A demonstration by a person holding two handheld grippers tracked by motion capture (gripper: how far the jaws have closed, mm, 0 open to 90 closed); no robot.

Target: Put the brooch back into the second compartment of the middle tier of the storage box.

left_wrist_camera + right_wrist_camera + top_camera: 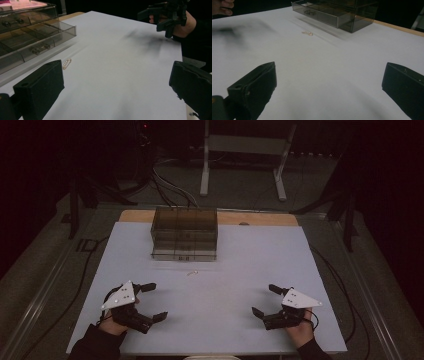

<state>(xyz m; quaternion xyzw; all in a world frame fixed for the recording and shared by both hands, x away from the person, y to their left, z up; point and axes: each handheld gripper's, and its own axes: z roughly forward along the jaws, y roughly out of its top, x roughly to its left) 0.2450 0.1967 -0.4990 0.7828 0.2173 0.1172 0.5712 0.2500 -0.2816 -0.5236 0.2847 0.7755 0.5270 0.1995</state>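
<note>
Left tool: the left tool (148, 301), black with a grey three-cornered plate on top, is sitting at about 7 o'clock on the bench, held in the person's left hand (112, 322); its two black jaws are standing wide apart and are gripping nothing, with bare white surface showing between them in the left gripper view.
Right tool: the right tool (265, 299), of the same build, is sitting at about 5 o'clock, held in the person's right hand (299, 330); its jaws are also gaping wide with nothing between them. In the left gripper view it is appearing at the upper right (156, 18), well apart from the left tool.
Small pin: a small pale gold safety-pin-like clasp (192, 273) is lying flat on the white sheet, roughly at the centre of the bench and toward 12 o'clock from both tools, touching neither. It is showing just beyond the left jaw in the left gripper view (67, 63) and farther off in the right gripper view (307, 33).
Box: a smoky grey transparent plastic organiser box with drawers and compartments (184, 234) is standing at about 12 o'clock, just beyond the pin; a lower drawer is sticking out a little toward the person (329, 17).
Bench: a bench covered by a white sheet (260, 255) is carrying everything, with a wooden edge showing at its far side.
</note>
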